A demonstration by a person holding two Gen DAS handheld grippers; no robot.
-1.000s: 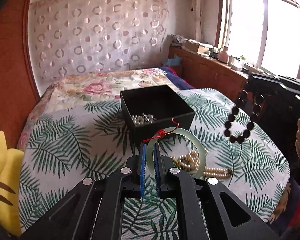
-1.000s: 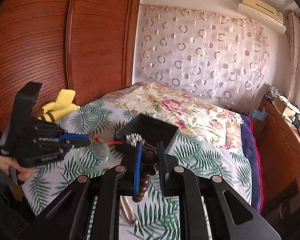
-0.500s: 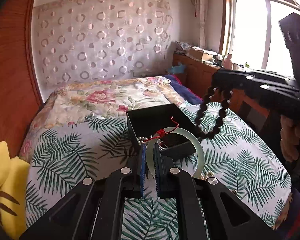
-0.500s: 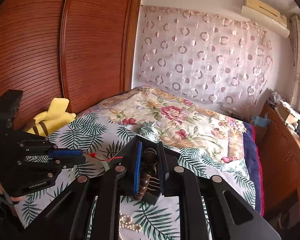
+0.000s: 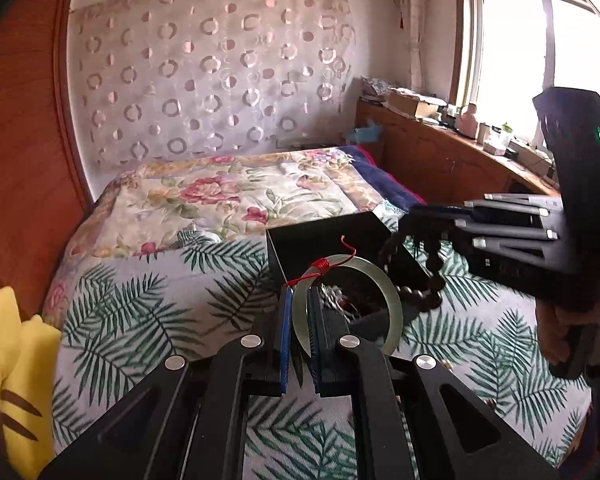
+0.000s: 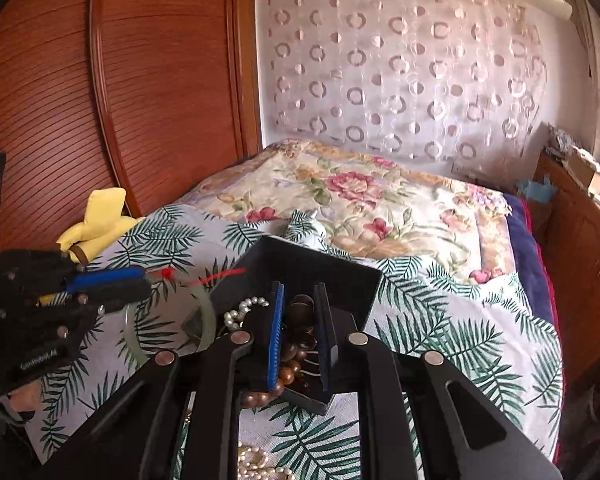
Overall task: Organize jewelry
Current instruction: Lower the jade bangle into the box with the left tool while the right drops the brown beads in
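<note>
Part of the black box (image 5: pixel 324 240) is hidden behind the green ring (image 5: pixel 392 300) in the left wrist view. What lies inside the box is blurred there and cannot be told. In the right wrist view, the dark bead string (image 6: pixel 296 344) is partly covered by the right gripper (image 6: pixel 300 332). The pearl string (image 6: pixel 256 464) on the leaf cloth (image 6: pixel 440 320) is cut off by the bottom edge. The small things on the window shelf (image 5: pixel 496 148) cannot be made out.
</note>
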